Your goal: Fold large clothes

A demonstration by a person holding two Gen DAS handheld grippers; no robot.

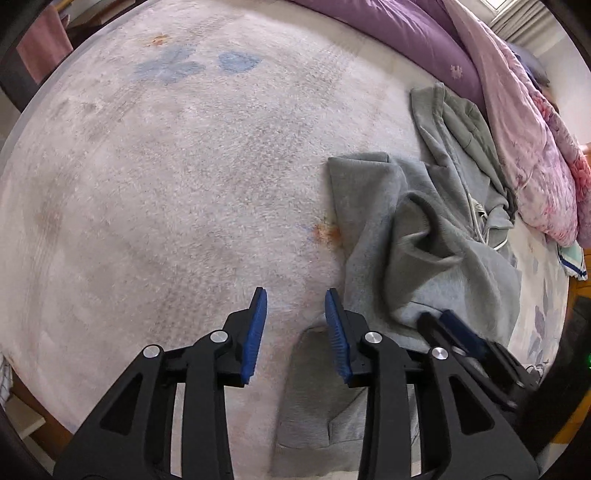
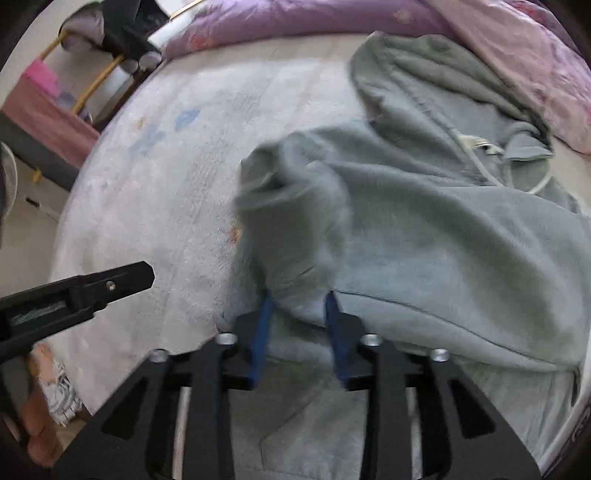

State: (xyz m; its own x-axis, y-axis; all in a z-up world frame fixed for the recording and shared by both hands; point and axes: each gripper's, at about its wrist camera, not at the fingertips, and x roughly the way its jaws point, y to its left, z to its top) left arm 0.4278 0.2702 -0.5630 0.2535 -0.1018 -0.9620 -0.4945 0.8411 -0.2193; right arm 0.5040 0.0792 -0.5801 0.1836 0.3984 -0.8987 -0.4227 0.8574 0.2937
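1. My left gripper (image 1: pixel 295 332) points down over the bed (image 1: pixel 166 184), its jaws partly apart with nothing between them; only the pale fleecy blanket shows in the gap.
2. My right gripper (image 2: pixel 297 332) has its jaws partly apart too. A blurred fold of the grey hoodie (image 2: pixel 424 229) sits in the gap, and I judge the pads are not pressing on it, though blur makes that uncertain.
3. The hoodie lies crumpled on the bed, toward its far side, near the purple quilt (image 1: pixel 406 33) and the pink floral bedding (image 1: pixel 535 166).
4. In the left wrist view the hoodie (image 1: pixel 424 240) spreads to the right of my left jaws, running away toward the quilt; its cord end lies at the far end.
5. My right hand is the nearer one, right at the hoodie's near edge. The left must cross rightward to reach cloth.
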